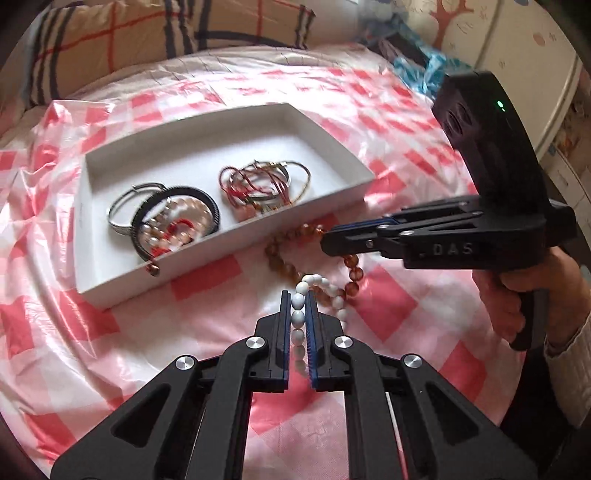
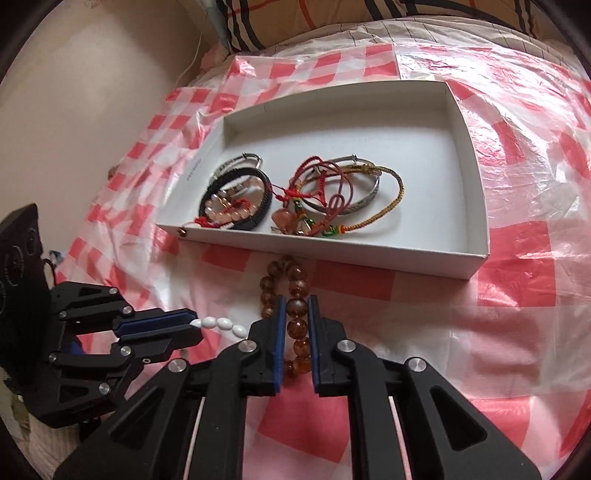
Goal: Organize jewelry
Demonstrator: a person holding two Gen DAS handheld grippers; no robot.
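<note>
Underneath everything, a red-and-white checked plastic sheet (image 1: 388, 314) fills most of both frames, with a plaid pillow (image 1: 122, 33) along the top edge. On the sheet sits a shallow white cardboard tray (image 2: 476, 206), centre-left in the left wrist view and upper centre in the right wrist view. Its near end holds a black bangle (image 2: 264, 206) around pale pink beads, a silver bangle (image 1: 120, 218), and a tangle of red and gold cord bracelets (image 2: 332, 192). The left gripper (image 1: 298, 302), at bottom centre of its own view, is clamped on a white bead bracelet (image 1: 297, 314). The right gripper (image 2: 297, 306), entering from the right edge of the left wrist view in a person's hand (image 1: 506, 299), is clamped on an amber bead bracelet (image 2: 295, 280), whose loop lies on the sheet touching the tray's near wall. The two bracelets overlap just below the tray.
</note>
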